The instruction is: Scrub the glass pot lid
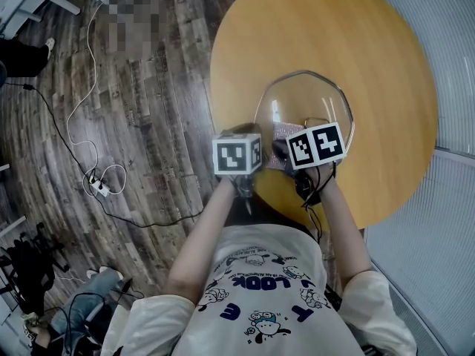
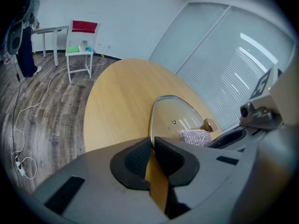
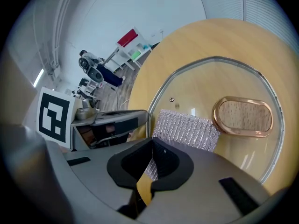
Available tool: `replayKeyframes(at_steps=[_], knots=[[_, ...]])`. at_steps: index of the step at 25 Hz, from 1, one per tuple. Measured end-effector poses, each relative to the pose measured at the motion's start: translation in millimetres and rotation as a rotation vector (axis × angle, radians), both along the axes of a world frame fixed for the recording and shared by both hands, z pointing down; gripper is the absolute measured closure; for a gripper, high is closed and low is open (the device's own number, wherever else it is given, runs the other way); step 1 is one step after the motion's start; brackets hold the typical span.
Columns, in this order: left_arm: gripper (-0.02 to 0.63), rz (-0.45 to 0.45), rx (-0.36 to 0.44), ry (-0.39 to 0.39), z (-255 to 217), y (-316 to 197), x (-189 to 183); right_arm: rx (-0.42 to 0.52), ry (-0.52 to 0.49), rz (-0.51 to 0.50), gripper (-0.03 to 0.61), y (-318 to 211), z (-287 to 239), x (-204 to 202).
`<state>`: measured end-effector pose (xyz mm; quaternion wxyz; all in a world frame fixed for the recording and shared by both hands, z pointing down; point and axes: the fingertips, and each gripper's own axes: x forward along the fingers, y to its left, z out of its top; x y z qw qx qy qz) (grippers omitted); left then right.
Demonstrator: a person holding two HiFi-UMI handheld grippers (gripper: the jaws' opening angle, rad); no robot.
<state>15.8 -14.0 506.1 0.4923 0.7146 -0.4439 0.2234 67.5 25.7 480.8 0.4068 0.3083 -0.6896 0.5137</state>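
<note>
One round light-wood desk (image 1: pixel 386 65). One clear glass pot lid with a metal rim (image 1: pixel 312 95). One silvery mesh scouring pad (image 3: pixel 187 129). Two grey grippers: the left gripper (image 2: pixel 153 141) and the right gripper (image 3: pixel 152 146). Two black-and-white marker cubes (image 1: pixel 237 154) (image 1: pixel 317 145). One white chair with a red back (image 2: pixel 80 45). One white power strip (image 1: pixel 100 188). Seemingly two loose floor cables (image 1: pixel 69 121), though they are hard to trace.

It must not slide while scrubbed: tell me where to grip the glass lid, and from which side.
Take the thin metal rim at the lid's near edge, coming in low from the person's side, where the left gripper is shut on it. The lid lies flat, so this probably leaves the glass clear for the pad.
</note>
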Motion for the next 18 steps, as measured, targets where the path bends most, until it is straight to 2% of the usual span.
replayKeyframes(at_steps=[18], knots=[[0.583,0.005,0.001,0.003,-2,0,-1,0.029,0.018,-0.059,0.548,-12,-1,-15]])
